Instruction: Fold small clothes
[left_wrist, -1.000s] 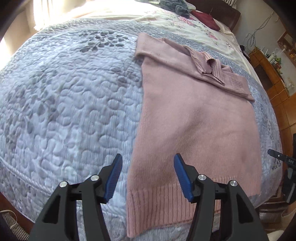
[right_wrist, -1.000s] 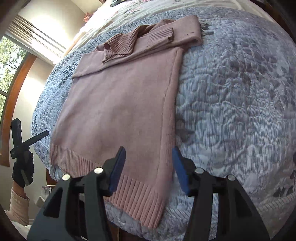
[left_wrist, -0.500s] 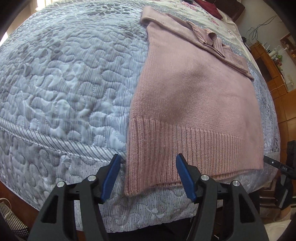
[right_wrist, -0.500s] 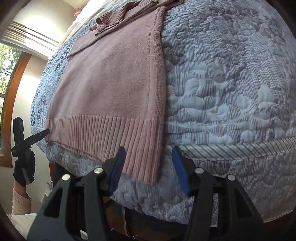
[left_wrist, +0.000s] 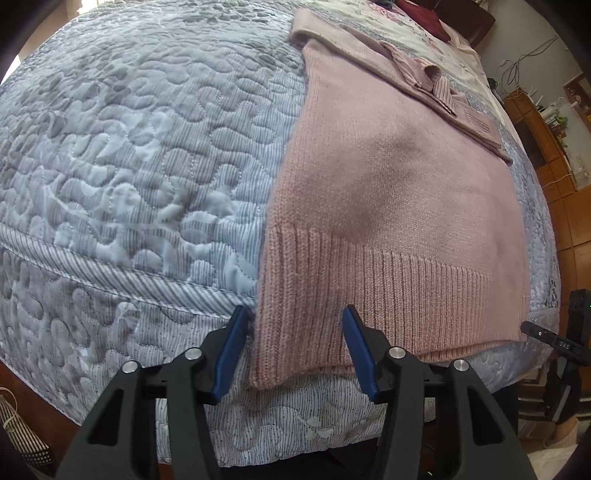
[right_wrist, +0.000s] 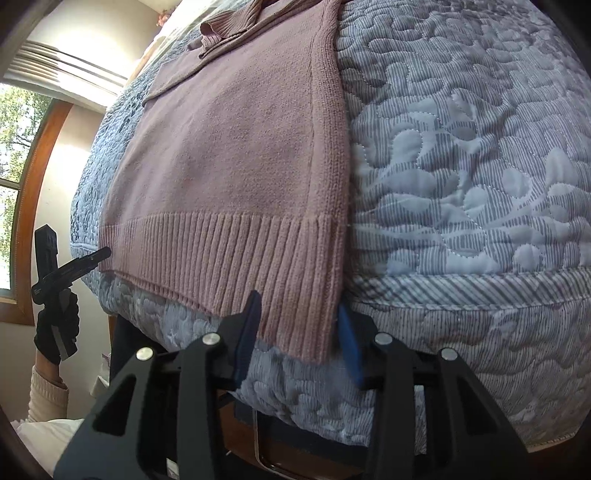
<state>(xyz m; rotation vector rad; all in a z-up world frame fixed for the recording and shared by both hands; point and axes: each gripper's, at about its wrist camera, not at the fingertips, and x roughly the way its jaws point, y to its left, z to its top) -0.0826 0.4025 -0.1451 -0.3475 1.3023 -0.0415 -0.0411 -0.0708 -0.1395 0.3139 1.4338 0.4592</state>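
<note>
A pink knit sweater (left_wrist: 391, 192) lies flat on the grey-blue quilted bed cover (left_wrist: 129, 155), sleeves folded across near the collar, its ribbed hem hanging over the bed's front edge. My left gripper (left_wrist: 291, 350) is open, its blue pads on either side of the hem's left corner. In the right wrist view the same sweater (right_wrist: 236, 155) shows, and my right gripper (right_wrist: 299, 339) is open around the hem's right corner. Neither gripper pinches the cloth. Each view shows the other gripper (right_wrist: 66, 266) at the far side of the hem.
The quilt (right_wrist: 461, 166) drops away at the front edge of the bed. A gloved hand (right_wrist: 57, 328) holds the left tool near a window (right_wrist: 14, 155). Wooden furniture (left_wrist: 554, 155) stands to the right, and other clothes (left_wrist: 424, 14) lie at the bed's far end.
Both grippers have come down and forward to the front edge of the bed. The hem corners now sit between their open pads. The sweater has not moved.
</note>
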